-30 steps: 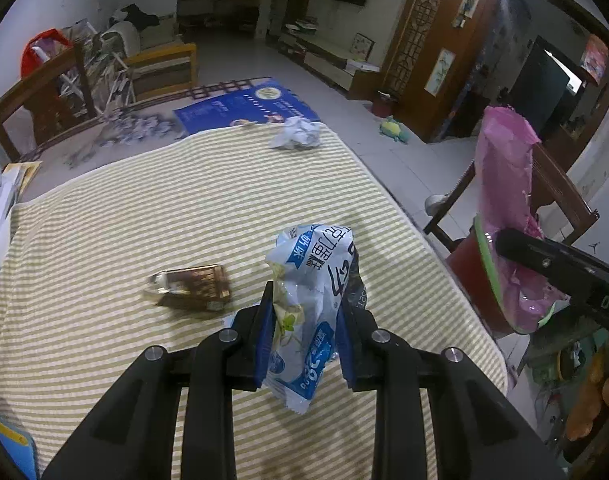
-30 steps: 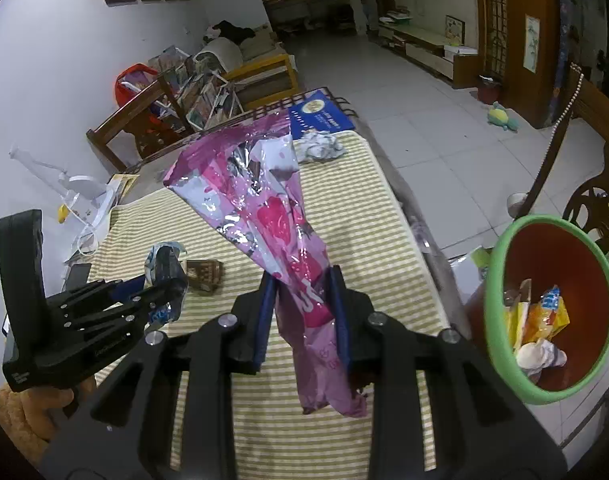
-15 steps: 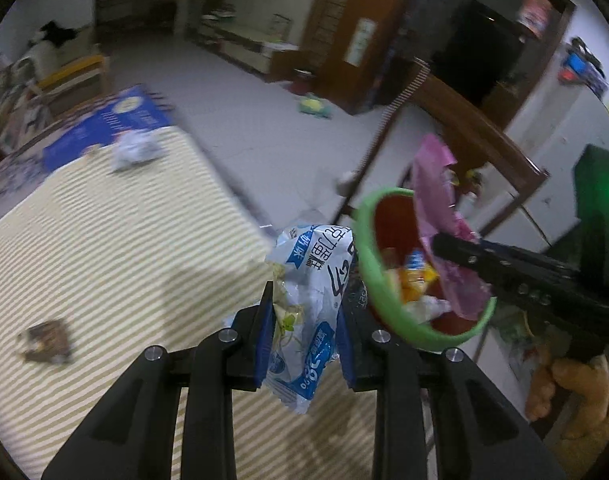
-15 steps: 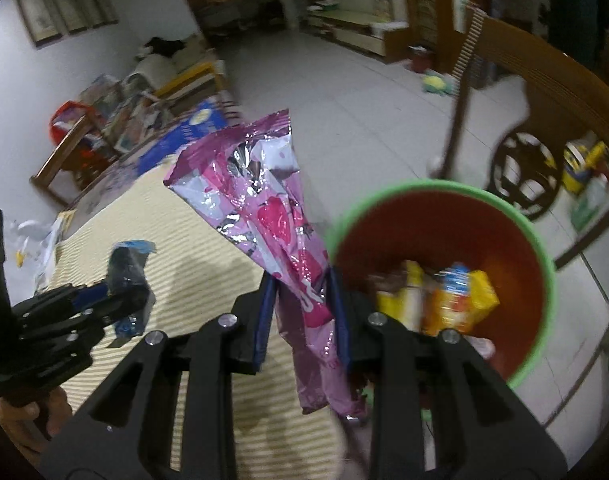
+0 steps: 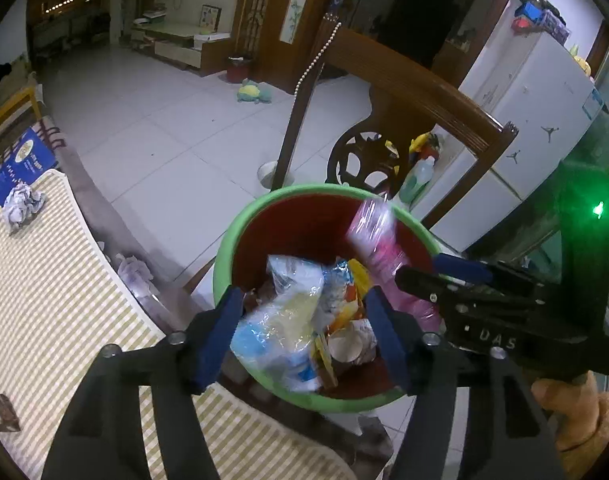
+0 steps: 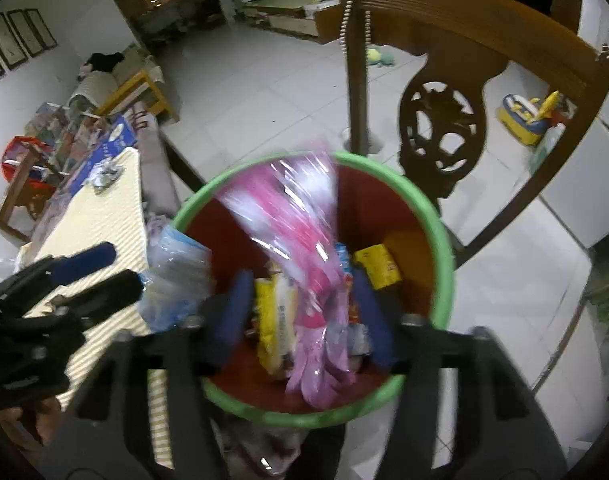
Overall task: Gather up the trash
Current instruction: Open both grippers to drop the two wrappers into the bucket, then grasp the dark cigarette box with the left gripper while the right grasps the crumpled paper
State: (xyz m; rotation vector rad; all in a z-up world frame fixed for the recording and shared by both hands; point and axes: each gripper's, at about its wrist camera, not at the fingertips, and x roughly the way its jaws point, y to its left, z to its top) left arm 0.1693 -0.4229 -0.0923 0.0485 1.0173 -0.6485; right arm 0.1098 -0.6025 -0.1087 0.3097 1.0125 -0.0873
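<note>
A red bin with a green rim (image 5: 224,248) (image 6: 440,240) stands beside the table and holds several wrappers. My left gripper (image 5: 304,332) hangs over it, its jaws opening. The blue-and-white bag (image 5: 280,320) lies loose between them, clear of the pads, dropping into the bin. My right gripper (image 6: 300,312) is over the same bin, its jaws opening too. The pink foil wrapper (image 6: 296,240) is blurred between them, free of the pads. In the left wrist view the pink wrapper (image 5: 380,248) leans on the bin's far side by the right gripper (image 5: 444,276). The right wrist view shows the left gripper (image 6: 92,272) beside the bag (image 6: 172,280).
The table with a yellow striped cloth (image 5: 44,300) runs along the bin's left. On it lie a crumpled paper ball (image 5: 22,204) (image 6: 106,172) and a brown wrapper (image 5: 0,412). A carved wooden chair (image 5: 424,92) (image 6: 464,20) stands behind the bin, a white fridge (image 5: 524,120) beyond.
Both grippers swung from the table over the bin. Their jaws went from shut on the bag and the pink wrapper to spread, and both pieces are dropping.
</note>
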